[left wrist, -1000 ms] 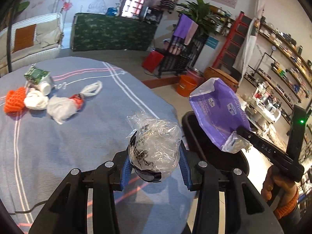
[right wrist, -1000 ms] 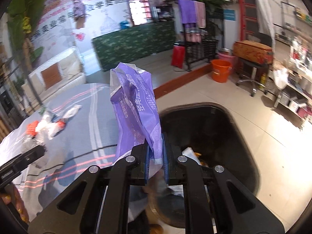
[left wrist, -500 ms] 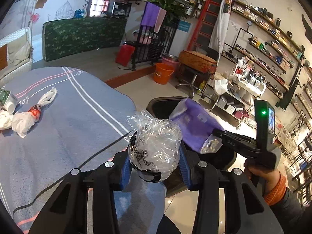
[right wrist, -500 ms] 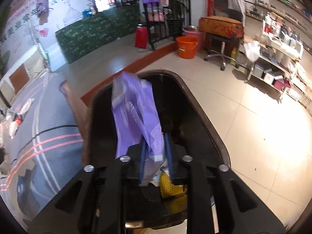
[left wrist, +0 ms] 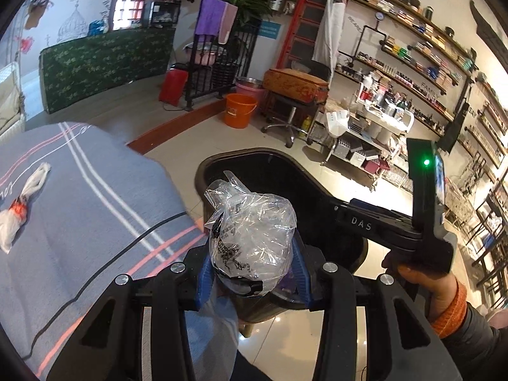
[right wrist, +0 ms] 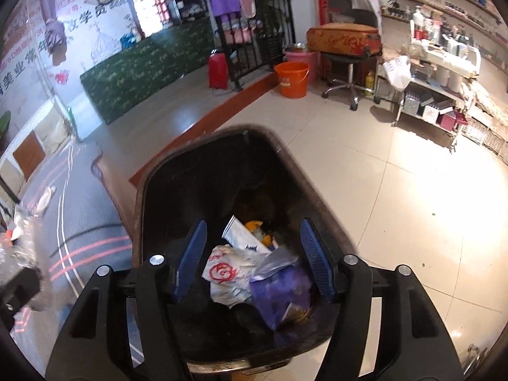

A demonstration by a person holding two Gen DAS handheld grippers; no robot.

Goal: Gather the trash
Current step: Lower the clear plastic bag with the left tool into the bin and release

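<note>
While the black bin (right wrist: pixel 320 203) sits beside the table's edge (left wrist: pixel 177 187), the right gripper (right wrist: pixel 254 254) hangs over it, jaws wide. Left gripper (left wrist: pixel 250 273) clamps a clear plastic bag (left wrist: pixel 254 231).

orange bucket (left wrist: pixel 238 110), green patterned counter (left wrist: pixel 104 60), stocked wall shelves (left wrist: pixel 409 47), striped tablecloth (left wrist: pixel 79 197)

- The clear plastic bag (left wrist: pixel 250 235), gripped between the blue pads (left wrist: pixel 203 276) of the left gripper (left wrist: pixel 250 277), hides the near part of the black bin (left wrist: pixel 254 162) in the left wrist view.
- What the crumpled bag holds cannot be made out.
- The right gripper (left wrist: pixel 397 228) crosses the bin's right rim; its fingertips are out of sight there.
- The striped table cover (right wrist: pixel 82 219) and the left gripper (right wrist: pixel 16 273) smear into blur at the right wrist view's left edge.
- The white knotted bag (left wrist: pixel 22 203) is cut off at the left edge.
</note>
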